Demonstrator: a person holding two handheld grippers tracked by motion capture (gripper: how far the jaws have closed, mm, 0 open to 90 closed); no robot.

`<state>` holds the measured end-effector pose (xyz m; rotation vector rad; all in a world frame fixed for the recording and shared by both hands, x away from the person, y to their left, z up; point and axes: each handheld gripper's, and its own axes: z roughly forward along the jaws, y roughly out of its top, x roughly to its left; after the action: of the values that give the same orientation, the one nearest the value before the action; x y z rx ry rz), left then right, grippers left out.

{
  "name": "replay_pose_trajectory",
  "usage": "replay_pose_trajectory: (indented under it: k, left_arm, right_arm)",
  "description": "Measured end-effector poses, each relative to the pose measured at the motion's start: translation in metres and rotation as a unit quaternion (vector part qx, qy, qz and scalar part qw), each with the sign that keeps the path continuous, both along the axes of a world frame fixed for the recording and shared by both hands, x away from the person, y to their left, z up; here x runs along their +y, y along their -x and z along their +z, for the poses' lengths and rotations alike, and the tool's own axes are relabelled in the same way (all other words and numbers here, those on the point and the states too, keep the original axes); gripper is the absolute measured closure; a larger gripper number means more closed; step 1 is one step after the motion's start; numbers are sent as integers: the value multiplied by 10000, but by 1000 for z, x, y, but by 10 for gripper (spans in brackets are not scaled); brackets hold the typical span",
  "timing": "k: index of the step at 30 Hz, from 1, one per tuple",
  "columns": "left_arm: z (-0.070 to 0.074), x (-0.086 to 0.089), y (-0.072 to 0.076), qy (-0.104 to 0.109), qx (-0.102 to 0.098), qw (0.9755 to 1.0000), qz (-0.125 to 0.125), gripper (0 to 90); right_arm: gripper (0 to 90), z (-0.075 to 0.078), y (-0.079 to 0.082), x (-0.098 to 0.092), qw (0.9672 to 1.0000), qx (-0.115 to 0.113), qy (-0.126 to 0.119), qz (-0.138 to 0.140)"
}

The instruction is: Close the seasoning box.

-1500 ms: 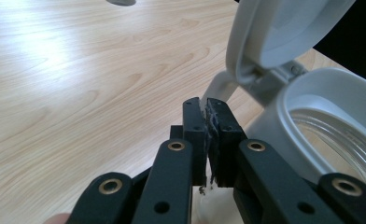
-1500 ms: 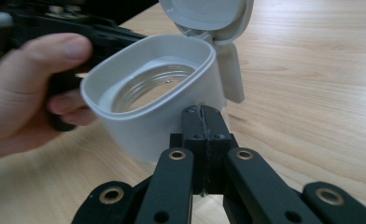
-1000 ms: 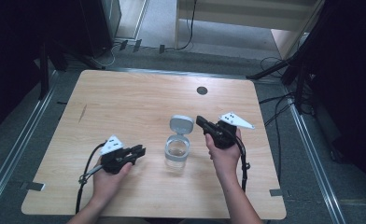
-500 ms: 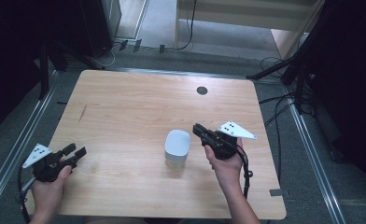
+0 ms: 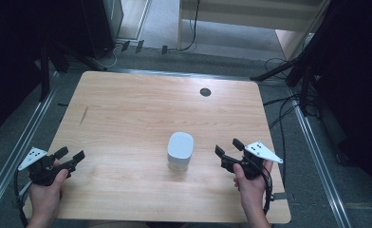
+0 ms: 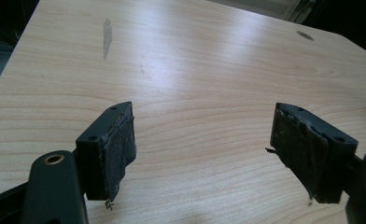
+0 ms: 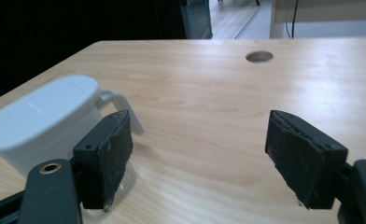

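High view: lidded container [image 5: 180,151] upright mid-surface [image 5: 127,109], lid on, likely done.
Left claw [image 5: 70,156]: jaws apart, empty, parked at near-left edge.
Right claw [image 5: 227,148]: jaws apart, empty, beside container, not touching.

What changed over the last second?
The jar's lid, open a second ago, is now shut. Both tools backed away: the left tool to the table's near-left corner, the right tool rightward. Both are open and empty. The jar stayed put.

A light wooden table [image 5: 127,109] with a round cable hole [image 5: 205,92] stands on grey floor [image 5: 160,28]. Metal rails [image 5: 317,161] flank it. Black cables [image 5: 281,102] trail beside a pale cabinet [image 5: 250,14]; surroundings are dark.
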<state>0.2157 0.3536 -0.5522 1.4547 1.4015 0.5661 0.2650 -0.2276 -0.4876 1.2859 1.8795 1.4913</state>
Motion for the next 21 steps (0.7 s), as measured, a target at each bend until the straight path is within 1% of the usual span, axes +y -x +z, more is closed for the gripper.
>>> replay_pose_trajectory:
  k: [2, 5, 8, 12, 13, 14, 15, 16, 17, 19, 21]
  left_arm:
    - [0, -1, 0, -39, 20, 10000, -11, 225]
    - [0, -2, 0, -61, 6, 10000, -15, 225]
    - [0, -2, 0, -64, 13, 10000, -18, 225]
    - [0, -2, 0, -99, 36, 9999, -23, 226]
    - [0, -3, 0, -99, 33, 9999, -20, 226]
    - [0, -3, 0, -101, 34, 9999, -22, 226]
    - [0, -3, 0, -104, 40, 9999, -16, 227]
    - [0, -3, 0, -104, 40, 9999, -16, 228]
    - [0, -3, -1, -100, 42, 9999, -14, 229]
    - [0, -3, 0, -103, 46, 9999, -15, 229]
    - [0, -3, -1, -100, 51, 9999, -13, 230]
  right_arm:
    - [238, -5, 3, -9, 9999, 96, -105, -35]
    - [240, -15, 9, -25, 9997, 189, -61, -165]
    - [241, -23, 16, -39, 9991, 286, -89, -288]
    - [248, -31, 24, -58, 9983, 354, 19, -470]
    - [248, -34, 25, -64, 9979, 365, 83, -527]
    - [251, -37, 27, -68, 9973, 382, 135, -605]
    - [256, -41, 30, -76, 9964, 433, 163, -714]
    - [256, -41, 30, -76, 9964, 433, 163, -714]
    - [259, -46, 33, -84, 9955, 472, 213, -790]
    - [260, -47, 35, -86, 9950, 497, 224, -834]
    - [260, -51, 40, -95, 9940, 528, 286, -913]
